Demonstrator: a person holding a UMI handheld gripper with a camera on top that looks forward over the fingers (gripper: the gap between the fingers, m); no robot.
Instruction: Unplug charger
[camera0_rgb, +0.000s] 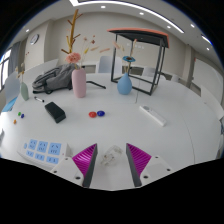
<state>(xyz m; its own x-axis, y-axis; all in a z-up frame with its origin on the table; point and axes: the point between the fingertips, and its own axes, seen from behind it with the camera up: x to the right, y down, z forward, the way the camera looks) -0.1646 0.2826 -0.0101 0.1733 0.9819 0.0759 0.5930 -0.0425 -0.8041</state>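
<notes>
1. A white table (180, 135) filled the view, seen from low above its surface.
2. At about eight o'clock from the gripper (111, 165) lay a white power strip (44, 151) with blue sockets; no plugged-in charger could be made out there.
3. At ten o'clock lay a black charger block (54, 111), well ahead of the fingers.
4. Beyond it stood a pink vase (78, 82) holding a tall stem, with a dark bag (50, 78) beside it.
5. At twelve o'clock sat small red and blue pieces (96, 113).
6. At one o'clock stood a blue vase (124, 85) (under a black frame stand (140, 50)).
7. The gripper's fingers were apart, holding nothing, magenta pads (84, 157) facing inward.
</notes>
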